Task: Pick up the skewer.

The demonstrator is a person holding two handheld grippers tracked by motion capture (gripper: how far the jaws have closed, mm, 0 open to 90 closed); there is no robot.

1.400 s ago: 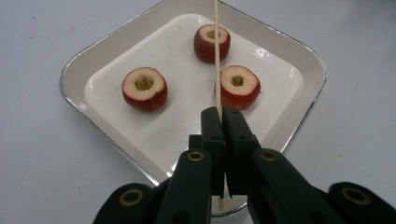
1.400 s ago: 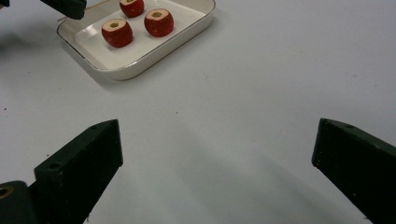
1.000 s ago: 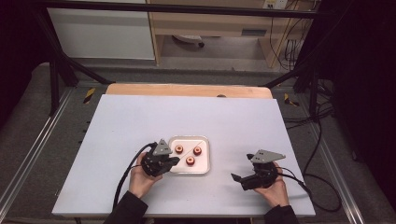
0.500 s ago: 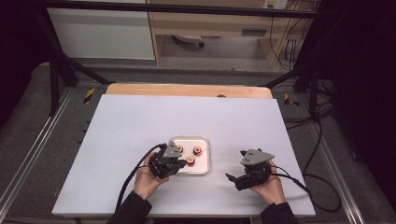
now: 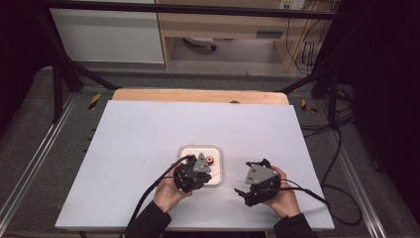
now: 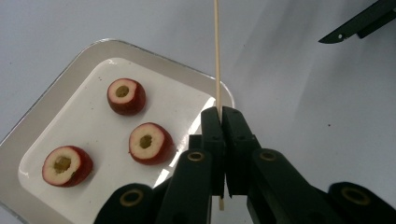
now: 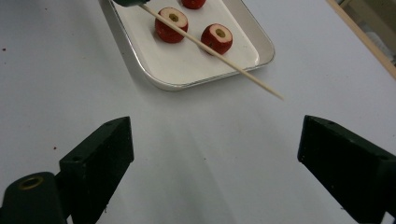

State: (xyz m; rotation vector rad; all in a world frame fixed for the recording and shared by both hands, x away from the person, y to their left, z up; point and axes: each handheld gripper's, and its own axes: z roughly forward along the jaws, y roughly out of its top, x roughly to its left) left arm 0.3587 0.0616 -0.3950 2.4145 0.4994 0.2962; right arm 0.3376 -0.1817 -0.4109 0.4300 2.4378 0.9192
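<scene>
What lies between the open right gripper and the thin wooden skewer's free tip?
In the right gripper view, only bare white table lies between the right gripper and the tip of the thin wooden skewer; nothing stands there.

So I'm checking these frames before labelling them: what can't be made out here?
- High view: the left tongs and the hand cover much of the white tray; one fruit piece shows there.
- High view: the skewer is too thin to judge its grip.
- Right gripper view: the skewer's held end and the farthest fruit piece are cut off by the top edge.
</scene>
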